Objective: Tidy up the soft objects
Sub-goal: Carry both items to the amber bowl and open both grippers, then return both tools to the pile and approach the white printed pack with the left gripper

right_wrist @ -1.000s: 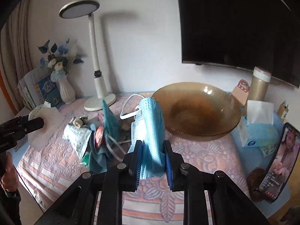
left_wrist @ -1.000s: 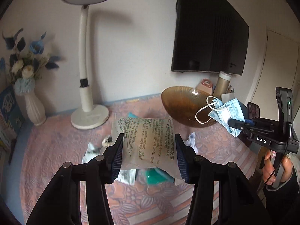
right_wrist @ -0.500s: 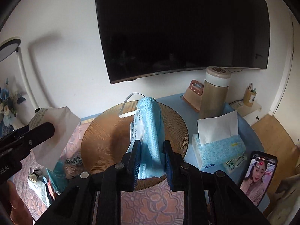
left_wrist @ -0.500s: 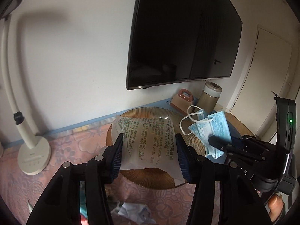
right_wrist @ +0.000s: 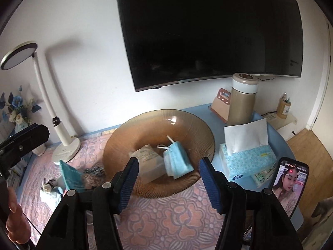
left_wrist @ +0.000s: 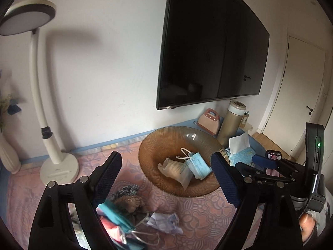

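Both grippers, left and right, gape empty before the bowl, fingers hiding the clutter.

pkt print blurred, vase cut off at edge

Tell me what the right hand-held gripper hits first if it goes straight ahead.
Probably the white packet and blue mask lying in the amber bowl. The right hand-held gripper is open and frames them, though depth is unclear.
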{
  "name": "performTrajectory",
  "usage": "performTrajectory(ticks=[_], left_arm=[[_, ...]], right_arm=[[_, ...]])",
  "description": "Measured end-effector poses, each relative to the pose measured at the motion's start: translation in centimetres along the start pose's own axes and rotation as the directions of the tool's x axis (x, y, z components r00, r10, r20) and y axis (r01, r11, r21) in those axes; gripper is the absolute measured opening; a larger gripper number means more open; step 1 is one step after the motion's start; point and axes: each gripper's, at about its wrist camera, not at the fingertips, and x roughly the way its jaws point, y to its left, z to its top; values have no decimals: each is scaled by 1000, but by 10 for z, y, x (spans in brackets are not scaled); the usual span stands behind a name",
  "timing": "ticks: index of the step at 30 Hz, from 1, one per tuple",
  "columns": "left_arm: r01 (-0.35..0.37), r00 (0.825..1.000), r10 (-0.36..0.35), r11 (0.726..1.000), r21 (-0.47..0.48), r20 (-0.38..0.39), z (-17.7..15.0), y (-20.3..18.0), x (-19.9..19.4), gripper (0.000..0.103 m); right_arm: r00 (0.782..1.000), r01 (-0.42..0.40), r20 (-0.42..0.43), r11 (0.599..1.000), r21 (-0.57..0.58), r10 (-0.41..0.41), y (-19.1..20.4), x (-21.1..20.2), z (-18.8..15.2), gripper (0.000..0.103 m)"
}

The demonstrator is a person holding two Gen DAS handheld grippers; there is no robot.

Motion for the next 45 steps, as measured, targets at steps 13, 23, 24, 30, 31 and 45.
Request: performTrajectory(ticks=[13, 23, 24, 30, 31, 45], left_arm=[[-286, 958, 283, 942, -174, -39, -130, 98, -100, 102], [-395, 917, 349, 856, -332, -192, -217, 173, -53, 102], [-394, 916, 341, 860, -323, -211, -217, 174, -48, 102], [-359, 929, 302, 878, -317, -214, -220, 171, -45, 102], [-355, 930, 297, 878, -322, -216, -220, 172, -45, 102], [-357, 925, 278, 867, -346, -259, -225, 182, -36, 102]], right_arm=[[969, -244, -59, 963, -115, 239, 89, 27, -103, 78], [975, -205, -104, 976, -75, 197, 84, 68, -127, 79], [975, -201, -110, 977, -72, 192, 83, 70, -127, 80], [977, -183, -124, 979, -85, 172, 85, 73, -128, 87], [979, -177, -122, 980, -91, 166, 86, 73, -128, 89], [978, -147, -159, 987, -59, 136, 82, 82, -127, 90]])
